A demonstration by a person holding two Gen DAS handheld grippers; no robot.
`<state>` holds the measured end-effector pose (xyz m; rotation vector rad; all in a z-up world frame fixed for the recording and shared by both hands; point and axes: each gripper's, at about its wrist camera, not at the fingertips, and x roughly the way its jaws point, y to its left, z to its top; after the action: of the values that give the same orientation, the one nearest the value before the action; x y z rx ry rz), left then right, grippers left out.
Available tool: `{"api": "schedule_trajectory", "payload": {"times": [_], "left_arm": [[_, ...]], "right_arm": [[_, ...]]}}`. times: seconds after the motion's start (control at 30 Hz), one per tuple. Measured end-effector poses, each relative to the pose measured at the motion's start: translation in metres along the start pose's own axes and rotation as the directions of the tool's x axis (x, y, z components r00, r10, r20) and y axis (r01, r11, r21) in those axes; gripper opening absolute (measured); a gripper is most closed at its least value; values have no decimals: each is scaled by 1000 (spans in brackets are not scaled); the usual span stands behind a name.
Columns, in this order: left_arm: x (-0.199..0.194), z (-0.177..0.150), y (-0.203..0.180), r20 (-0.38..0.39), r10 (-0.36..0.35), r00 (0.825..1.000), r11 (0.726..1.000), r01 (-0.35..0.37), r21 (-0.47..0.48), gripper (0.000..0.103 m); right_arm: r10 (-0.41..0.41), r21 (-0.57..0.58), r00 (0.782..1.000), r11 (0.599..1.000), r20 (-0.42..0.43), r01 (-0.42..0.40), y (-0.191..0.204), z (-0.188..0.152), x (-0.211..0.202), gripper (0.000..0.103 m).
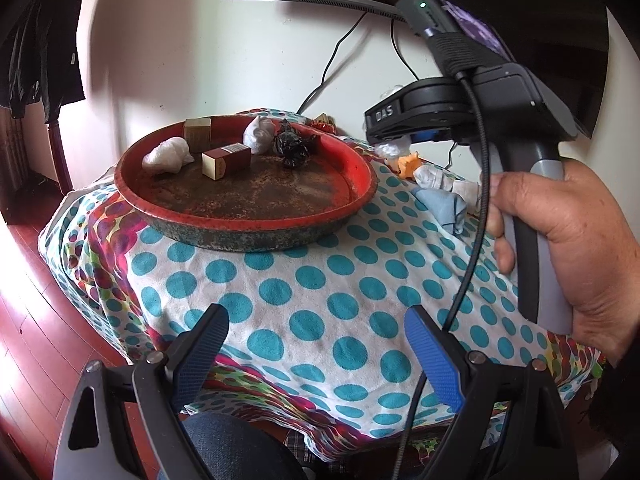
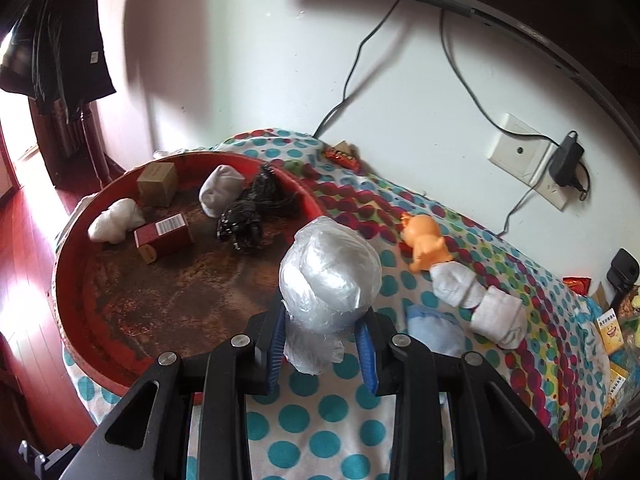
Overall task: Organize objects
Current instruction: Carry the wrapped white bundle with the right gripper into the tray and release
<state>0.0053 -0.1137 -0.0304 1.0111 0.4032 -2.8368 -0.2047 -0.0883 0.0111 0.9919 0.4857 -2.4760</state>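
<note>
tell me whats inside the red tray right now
Inside the red tray: two boxes, two white wads and a black crumpled bag. The plastic-wrapped ball covers part of its rim.

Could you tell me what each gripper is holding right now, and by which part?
The right gripper holds a clear plastic-wrapped bundle, jaws pinching its narrow lower end. The left gripper is open and empty.

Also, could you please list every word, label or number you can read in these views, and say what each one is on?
"DAS": on the black body of the right gripper.
Barcode on the red box: too small to read.
Print on the yellow packets at the right edge: too blurred to read.
Tag on the dark garment: unreadable.
Nothing else legible.
</note>
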Motion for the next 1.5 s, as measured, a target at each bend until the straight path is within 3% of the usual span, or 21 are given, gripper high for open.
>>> {"api": "schedule_trajectory", "payload": {"times": [0.43,1.0,1.5], "left_arm": [[6,2,9,-22,-9,1000,999,9,-38,92],[20,5,20,-67,-23,997,996,17,-91,92],[22,4,20,-72,-16,997,996,9,-89,92]], "right_arm": [[46,-50,997,998,-67,-49,29,1,35,30],[58,-59,989,996,-135,-66,40,22,89,31],[75,-42,977,996,-198,-85,37,15,110,31]]}}
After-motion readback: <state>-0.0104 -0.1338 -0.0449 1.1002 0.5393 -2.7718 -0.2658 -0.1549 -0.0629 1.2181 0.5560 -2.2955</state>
